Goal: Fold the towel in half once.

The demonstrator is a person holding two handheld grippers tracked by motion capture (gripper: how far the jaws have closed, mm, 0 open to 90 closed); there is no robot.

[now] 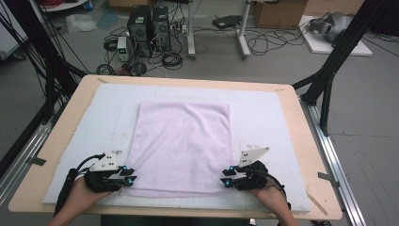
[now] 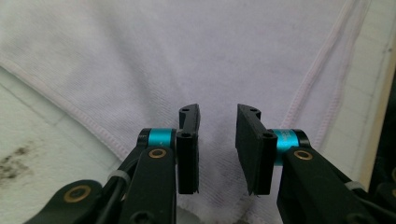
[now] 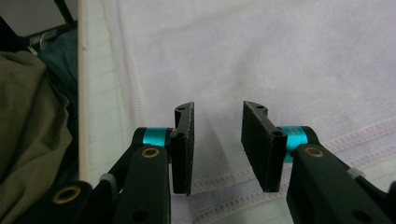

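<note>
Towel (image 1: pixel 181 146), 1, flat on 1 white mat (image 1: pixel 263 108); 2 tools, left tool (image 1: pixel 130 175) and right tool (image 1: pixel 226 176), jaws apart, gripping nothing.

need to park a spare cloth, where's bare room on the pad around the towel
Widest bare strips of the white pad lie left and right of the pink towel, plus a band beyond its far edge. The near corners are crowded by the left gripper and right gripper.

This looks like a lab or workshop. Two black computer towers (image 1: pixel 149 29) stand on the grey floor (image 1: pixel 282 61) with many tangled black cables (image 1: pixel 263 44) around them. A brown cardboard box (image 1: pixel 278 13) sits nearby. Black metal frame bars (image 1: pixel 336 56) stand beside the light wooden surface (image 1: pixel 306 136).
</note>
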